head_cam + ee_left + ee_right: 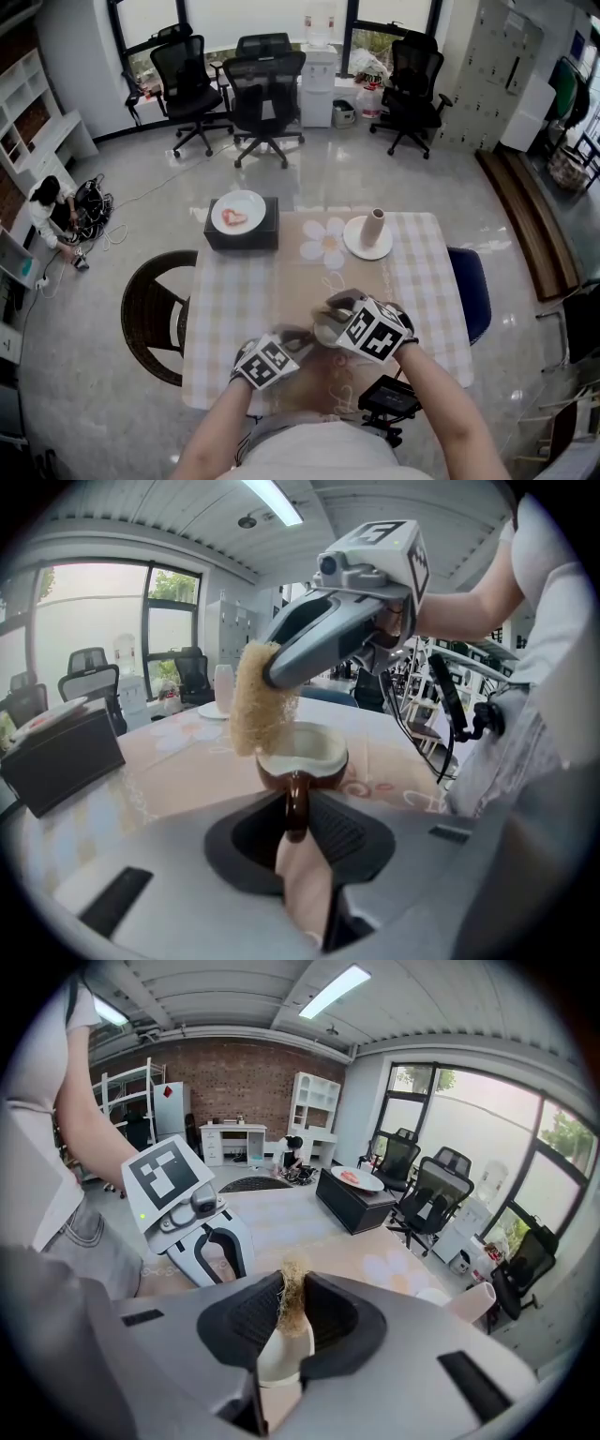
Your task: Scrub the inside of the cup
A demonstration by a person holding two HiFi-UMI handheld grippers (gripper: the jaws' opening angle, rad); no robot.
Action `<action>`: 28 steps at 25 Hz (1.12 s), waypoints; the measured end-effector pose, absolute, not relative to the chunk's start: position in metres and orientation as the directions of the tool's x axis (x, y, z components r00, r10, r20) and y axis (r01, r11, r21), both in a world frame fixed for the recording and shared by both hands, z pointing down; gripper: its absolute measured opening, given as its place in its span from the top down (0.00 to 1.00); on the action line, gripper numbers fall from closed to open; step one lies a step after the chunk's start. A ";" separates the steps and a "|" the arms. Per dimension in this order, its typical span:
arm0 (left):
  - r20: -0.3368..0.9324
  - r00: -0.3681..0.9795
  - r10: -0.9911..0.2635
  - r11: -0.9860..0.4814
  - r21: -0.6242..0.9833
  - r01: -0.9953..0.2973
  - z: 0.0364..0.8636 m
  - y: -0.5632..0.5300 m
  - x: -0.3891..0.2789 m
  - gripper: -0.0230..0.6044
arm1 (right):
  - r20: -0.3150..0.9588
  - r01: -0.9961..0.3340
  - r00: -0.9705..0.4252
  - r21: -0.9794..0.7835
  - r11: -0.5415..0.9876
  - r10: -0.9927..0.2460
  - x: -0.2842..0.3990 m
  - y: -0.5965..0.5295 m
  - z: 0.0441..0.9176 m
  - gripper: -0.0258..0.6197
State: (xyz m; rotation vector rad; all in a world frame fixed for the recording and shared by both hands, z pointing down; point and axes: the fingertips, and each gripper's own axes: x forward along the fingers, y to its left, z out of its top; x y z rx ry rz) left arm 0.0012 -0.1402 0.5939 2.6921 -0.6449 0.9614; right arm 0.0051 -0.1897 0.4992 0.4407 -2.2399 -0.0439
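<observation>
A brown cup [302, 757] with a white inside stands out in front of my left gripper [298, 832], which is shut on its handle [296, 803]. My right gripper [272, 677] comes down from the upper right, shut on a tan loofah scrubber [261, 705]. The scrubber's lower end meets the cup's left rim. In the right gripper view the scrubber [292, 1302] sits between the jaws of the right gripper [291, 1321] above the cup's white inside [279, 1358], with the left gripper [214, 1252] beyond it. In the head view both grippers [298, 342] [330, 323] meet over the table's near edge.
The table [422, 281] has a checked cloth. A black box [241, 234] carrying a white plate stands at its far left. A white plate [356, 246] with a tan upright cup [374, 225] is at the far right. Chairs flank the table, and a person [47, 211] crouches far left.
</observation>
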 end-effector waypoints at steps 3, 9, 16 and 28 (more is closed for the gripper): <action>0.645 0.690 -0.328 -0.882 0.053 -0.468 0.594 -0.141 0.001 0.85 | 0.728 -0.336 -0.600 0.147 0.930 -0.331 0.011 -0.198 0.499 0.85; 0.649 0.691 -0.318 -0.885 0.060 -0.463 0.594 -0.139 0.001 0.85 | 0.735 -0.403 -0.582 0.109 0.909 -0.347 0.028 -0.205 0.497 0.85; 0.650 0.691 -0.317 -0.887 0.055 -0.459 0.593 -0.140 0.001 0.85 | 0.721 -0.501 -0.597 0.008 0.865 -0.353 0.054 -0.213 0.500 0.86; 0.641 0.690 -0.335 -0.882 0.043 -0.469 0.589 -0.140 0.002 0.85 | 0.649 -0.636 -0.655 -0.195 0.747 -0.388 0.083 -0.217 0.505 0.86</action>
